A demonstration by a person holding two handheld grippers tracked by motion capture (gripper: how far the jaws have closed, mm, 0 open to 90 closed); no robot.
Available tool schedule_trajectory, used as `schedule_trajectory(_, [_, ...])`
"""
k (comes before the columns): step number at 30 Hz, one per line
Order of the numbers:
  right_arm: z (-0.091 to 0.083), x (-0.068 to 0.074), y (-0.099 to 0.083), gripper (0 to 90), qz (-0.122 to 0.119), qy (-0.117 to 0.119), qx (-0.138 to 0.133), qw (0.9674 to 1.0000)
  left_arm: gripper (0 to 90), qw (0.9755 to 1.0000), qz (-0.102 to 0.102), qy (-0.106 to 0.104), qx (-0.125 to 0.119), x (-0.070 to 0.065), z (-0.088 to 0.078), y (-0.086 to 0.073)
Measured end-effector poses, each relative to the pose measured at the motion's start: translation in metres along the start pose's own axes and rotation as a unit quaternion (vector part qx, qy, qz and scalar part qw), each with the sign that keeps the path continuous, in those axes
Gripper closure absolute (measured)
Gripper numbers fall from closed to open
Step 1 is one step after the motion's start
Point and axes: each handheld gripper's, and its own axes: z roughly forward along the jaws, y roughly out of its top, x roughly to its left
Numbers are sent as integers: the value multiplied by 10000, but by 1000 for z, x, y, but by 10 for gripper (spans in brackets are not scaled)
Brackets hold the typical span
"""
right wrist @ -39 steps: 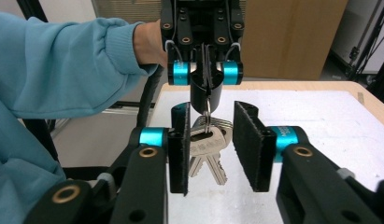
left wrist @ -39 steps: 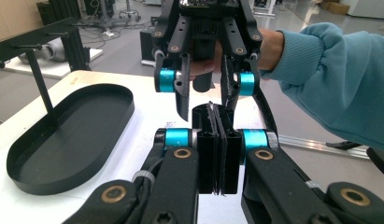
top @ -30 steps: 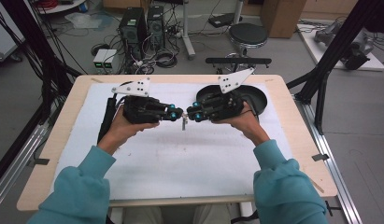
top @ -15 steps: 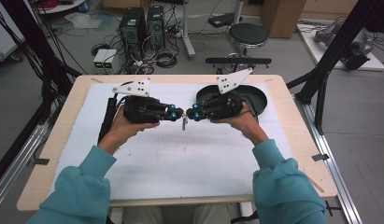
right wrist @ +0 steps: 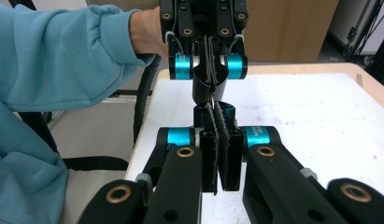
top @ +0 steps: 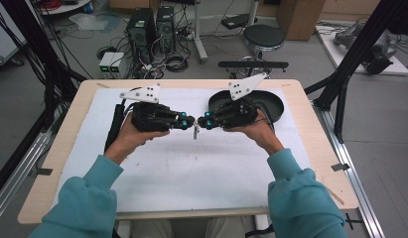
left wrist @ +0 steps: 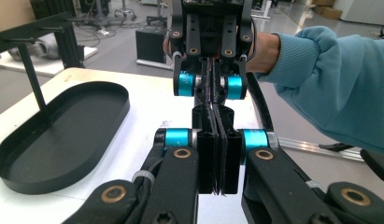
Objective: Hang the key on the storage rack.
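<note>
Black jaws pressed together on both: left gripper (top: 187, 121) and right gripper (top: 203, 122) meet tip to tip above the desk's (top: 72, 163) far middle. Small thin item (top: 195, 132) dangles between them, too small to identify. Oval black tray (top: 277, 105) partly hidden behind right gripper.

Small pale item (top: 195, 132) hanging between the two hand-held gripper tips: too small to identify. Black tray (top: 271, 105) partly hidden behind right hand-held gripper (top: 207, 122).
</note>
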Motion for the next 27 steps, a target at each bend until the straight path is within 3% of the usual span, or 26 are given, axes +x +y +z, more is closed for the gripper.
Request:
schedule_trajectory(5, [0,0,0,893,40,-61,20,10000,877,10000,-23,49,12,1,0,0])
schedule_trajectory(8, [-1,0,0,894,204,-81,44,9997,832,9999,-38,149,26,0,1,-1])
schedule_trajectory(9, [-1,0,0,894,219,-56,74,9997,753,9993,5,369,-106,0,1,-1])
schedule_trajectory(11, [-1,0,0,894,266,-108,173,9994,595,9988,-12,467,-176,1,0,-1])
schedule_trajectory(13, [-3,1,0,894,302,-164,210,9992,549,9978,47,577,-313,2,-4,-4])
schedule_trajectory(14, [-7,1,0,894,337,-219,188,9990,455,9953,190,894,-314,0,-9,-8])
schedule_trajectory(15, [-9,2,0,894,375,-312,193,9986,393,9953,190,894,-314,0,-9,-8])
schedule_trajectory(16, [-12,1,-1,894,353,-331,164,9987,314,9928,314,1108,-329,-2,-16,-16])
schedule_trajectory(20, [-29,-1,-1,893,496,-673,97,9965,17,9916,120,1275,-169,-2,-29,-28])
schedule_trajectory(22, [-33,-1,0,893,558,-734,84,9957,16,9841,192,1758,-174,-5,-41,-37])
schedule_trajectory(24, [-46,-4,4,893,596,-1005,61,9931,16,9803,185,1947,-282,-7,-56,-48])
schedule_trajectory(27, [-55,-6,7,893,667,-1176,66,9908,17,9744,236,2209,-343,-14,-76,-66])
